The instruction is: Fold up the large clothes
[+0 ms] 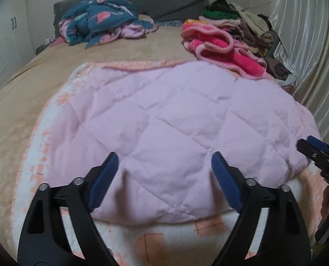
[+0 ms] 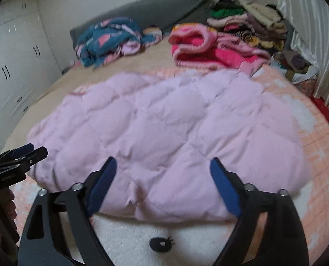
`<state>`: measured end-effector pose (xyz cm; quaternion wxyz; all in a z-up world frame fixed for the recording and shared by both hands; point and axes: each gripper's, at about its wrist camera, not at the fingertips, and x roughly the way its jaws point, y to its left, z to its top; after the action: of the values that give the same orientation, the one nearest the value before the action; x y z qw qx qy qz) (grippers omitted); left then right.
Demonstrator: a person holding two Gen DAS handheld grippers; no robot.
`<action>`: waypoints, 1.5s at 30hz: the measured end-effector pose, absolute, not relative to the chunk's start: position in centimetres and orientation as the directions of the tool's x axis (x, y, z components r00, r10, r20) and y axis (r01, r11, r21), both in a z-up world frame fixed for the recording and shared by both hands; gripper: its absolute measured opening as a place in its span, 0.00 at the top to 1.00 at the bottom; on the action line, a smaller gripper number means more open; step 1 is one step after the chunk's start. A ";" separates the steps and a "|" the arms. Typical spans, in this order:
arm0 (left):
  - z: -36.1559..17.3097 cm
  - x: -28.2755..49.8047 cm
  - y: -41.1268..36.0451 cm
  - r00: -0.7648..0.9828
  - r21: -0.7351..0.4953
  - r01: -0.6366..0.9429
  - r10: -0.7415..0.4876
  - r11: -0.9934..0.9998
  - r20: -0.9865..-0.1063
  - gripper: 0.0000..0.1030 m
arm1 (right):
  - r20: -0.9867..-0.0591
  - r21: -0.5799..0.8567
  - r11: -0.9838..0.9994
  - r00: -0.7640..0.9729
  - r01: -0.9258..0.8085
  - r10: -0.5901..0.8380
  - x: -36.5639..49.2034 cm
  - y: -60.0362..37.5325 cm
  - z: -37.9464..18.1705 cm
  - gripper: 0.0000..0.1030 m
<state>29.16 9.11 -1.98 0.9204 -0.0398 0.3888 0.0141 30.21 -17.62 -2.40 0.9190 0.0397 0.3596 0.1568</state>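
Both claws are wide open over the bed and neither has hold of anything; the left gripper (image 1: pixel 164 166) hangs with its blue pads spread above the near hem of the pink quilted garment (image 1: pixel 164 122), nothing pinched between them, and the right gripper (image 2: pixel 163 170) shows the same picture, pads well apart with only cloth beneath.

The garment lies flat across the middle of the peach-and-white blanket (image 1: pixel 146 243), running from six o'clock up toward twelve in both views; its near edge looks doubled over into a soft rounded fold, which is probably why the claws sit empty just above it (a fold laid down, I'd judge, though these views alone cannot confirm it).

From the left wrist view the other claw pokes in at three o'clock, beside the garment's right edge; from the right wrist view its partner sits at nine o'clock by the left edge; so the two hands bracket the piece, one at each side, well placed to take matching corners for the next fold.

Off at eleven o'clock lies a crumpled teal patterned cloth (image 1: pixel 102 20); at one o'clock a stack of pink and mixed clothes (image 1: pixel 222 42) waits by the curtain (image 1: pixel 308 55), seemingly parked clear of the working area.
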 end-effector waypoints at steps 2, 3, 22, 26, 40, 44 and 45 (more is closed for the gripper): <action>-1.1 28.4 9.0 0.712 -0.065 -0.061 -0.003 0.996 -0.702 0.09 | -0.625 0.204 0.942 0.705 -0.266 0.334 28.9 -18.3 -1.2 0.05; -0.6 27.9 8.9 0.719 -0.063 -0.063 0.002 0.996 -0.695 0.09 | -0.615 0.206 0.942 0.713 -0.266 0.336 28.2 -18.6 -0.6 0.05; 1.0 20.5 8.9 0.746 -0.042 -0.099 0.046 0.994 -0.665 0.09 | -0.522 0.194 0.969 0.820 -0.153 0.234 19.1 -23.8 2.0 0.04; 0.5 19.7 9.4 0.742 -0.038 -0.115 0.061 0.993 -0.667 0.09 | -0.528 0.212 0.970 0.821 -0.123 0.219 18.7 -24.9 1.4 0.04; -5.3 21.6 11.4 0.641 -0.088 -0.194 0.059 0.977 -0.765 0.09 | -0.663 0.280 0.956 0.738 0.084 0.129 22.3 -28.1 -5.3 0.04; -5.9 22.9 12.2 0.628 -0.106 -0.215 0.054 0.971 -0.776 0.09 | -0.674 0.338 0.934 0.722 0.114 0.155 24.3 -28.6 -6.6 0.04; -6.0 23.3 12.7 0.626 -0.135 -0.225 0.037 0.965 -0.779 0.09 | -0.674 0.366 0.922 0.719 0.126 0.170 25.0 -28.7 -6.9 0.04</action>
<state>23.28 12.67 -6.00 0.8948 -0.1102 0.4264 0.0732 25.03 -28.72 -6.93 0.9058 0.1969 0.3750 0.0122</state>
